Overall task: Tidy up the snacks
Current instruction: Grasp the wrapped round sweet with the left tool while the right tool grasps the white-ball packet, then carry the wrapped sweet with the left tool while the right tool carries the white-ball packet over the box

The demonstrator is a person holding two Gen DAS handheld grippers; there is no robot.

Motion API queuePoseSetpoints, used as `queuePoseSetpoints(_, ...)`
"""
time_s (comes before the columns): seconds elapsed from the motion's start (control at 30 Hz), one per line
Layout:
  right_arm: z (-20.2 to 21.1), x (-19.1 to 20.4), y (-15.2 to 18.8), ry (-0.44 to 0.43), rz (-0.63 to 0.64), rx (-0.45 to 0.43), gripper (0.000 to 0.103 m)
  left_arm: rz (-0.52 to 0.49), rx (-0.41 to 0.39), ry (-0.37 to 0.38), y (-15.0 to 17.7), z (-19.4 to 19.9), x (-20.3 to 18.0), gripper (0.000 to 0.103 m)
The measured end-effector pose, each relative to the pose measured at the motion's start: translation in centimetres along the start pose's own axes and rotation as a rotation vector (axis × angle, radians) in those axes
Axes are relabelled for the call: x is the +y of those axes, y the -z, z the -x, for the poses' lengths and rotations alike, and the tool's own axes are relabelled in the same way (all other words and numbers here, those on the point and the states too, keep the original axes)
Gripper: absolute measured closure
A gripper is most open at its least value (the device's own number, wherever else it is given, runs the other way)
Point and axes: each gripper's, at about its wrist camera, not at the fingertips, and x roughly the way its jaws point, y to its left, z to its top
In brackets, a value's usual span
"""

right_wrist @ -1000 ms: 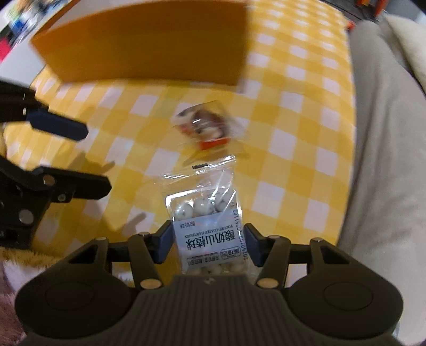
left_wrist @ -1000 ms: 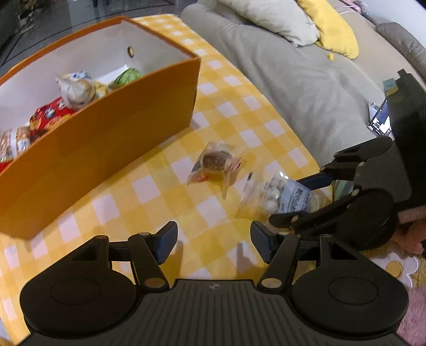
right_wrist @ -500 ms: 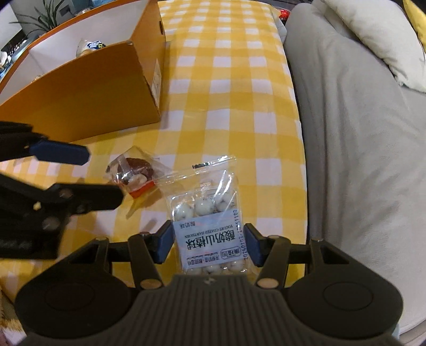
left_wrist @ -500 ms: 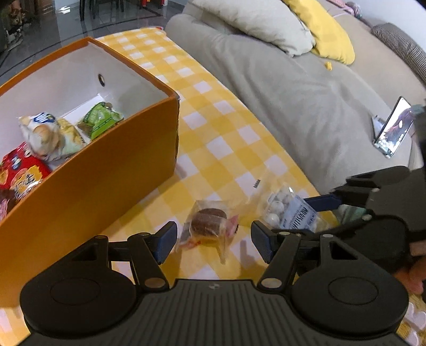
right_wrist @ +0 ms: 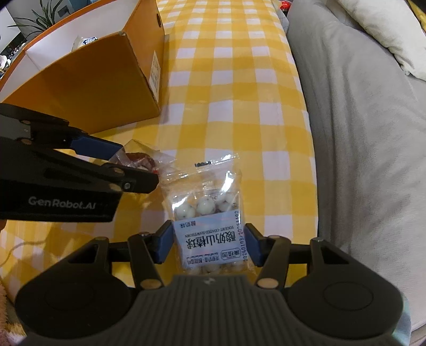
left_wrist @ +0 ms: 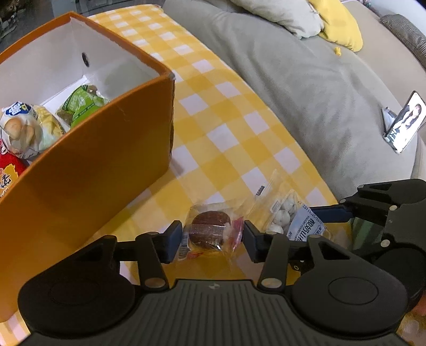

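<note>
1. Now, left wrist view: left gripper (left_wrist: 212,238) has its fingers (left_wrist: 173,241) closed in on the clear wrapper of a brown round cake snack (left_wrist: 210,230); jaws have just been closing, and both pads touch the wrapper's sides. Snack lies on the yellow-checked surface (left_wrist: 221,114), just beside the orange box's (left_wrist: 87,170) near corner.
2. Only this view looks into the box: a green packet (left_wrist: 82,102), a white bread packet (left_wrist: 21,127) and a red packet (left_wrist: 8,178) lie on its white floor.
3. Also only here: a phone (left_wrist: 404,121) propped on the grey sofa (left_wrist: 306,79), and a yellow cushion (left_wrist: 343,24) behind it.
4. Right wrist view: right gripper (right_wrist: 207,243) is pinching a clear bag of white yogurt-coated balls (right_wrist: 210,226) across its labelled lower half; pads press both edges. The bag's top end rests on the surface, right of the cake snack.
5. This view alone shows the bag's printed label and date clearly; the left view catches only a corner of the bag past its right finger.
6. From the right view the left gripper (right_wrist: 133,165) comes in from the left edge, its fingers on either side of the cake snack (right_wrist: 141,159), mostly hidden by them.
7. The right view shows the box (right_wrist: 101,77) from outside with a label on its end wall; its contents are barely visible. A plant (right_wrist: 40,20) stands far behind it.
</note>
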Motion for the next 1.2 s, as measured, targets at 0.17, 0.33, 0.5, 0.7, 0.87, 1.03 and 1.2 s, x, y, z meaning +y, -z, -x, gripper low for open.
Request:
queuePoseSetpoints(0.17,-0.4,0.4,0.0,0.009,0.021,0.007,0.049,0.006,0.009,-0.032,0.2,-0.5,-0.3,0.052)
queuePoseSetpoints(0.33,-0.3,0.4,0.0,0.011,0.023,0.005,0.049,0.023,0.003,-0.046,0.4,-0.3,-0.4,0.054)
queuePoseSetpoints(0.5,0.1,0.1,0.0,0.002,0.005,-0.007,0.049,0.062,-0.007,-0.047,1.0,0.7,0.0,0.054)
queuePoseSetpoints(0.7,1.0,0.6,0.1,0.015,0.016,-0.032,0.049,0.109,-0.021,-0.036,2.4,2.6,0.7,0.054)
queuePoseSetpoints(0.87,2.3,1.0,0.2,-0.001,-0.01,-0.058,0.049,0.126,-0.05,-0.032,3.4,4.5,1.0,0.054)
queuePoseSetpoints(1.03,3.4,2.2,0.4,-0.015,-0.022,-0.071,0.05,0.134,-0.066,-0.037,4.0,6.4,1.0,0.054)
queuePoseSetpoints(1.2,4.6,4.4,0.7,-0.031,-0.002,-0.081,0.05,0.144,-0.1,-0.052,4.7,8.6,1.1,0.054)
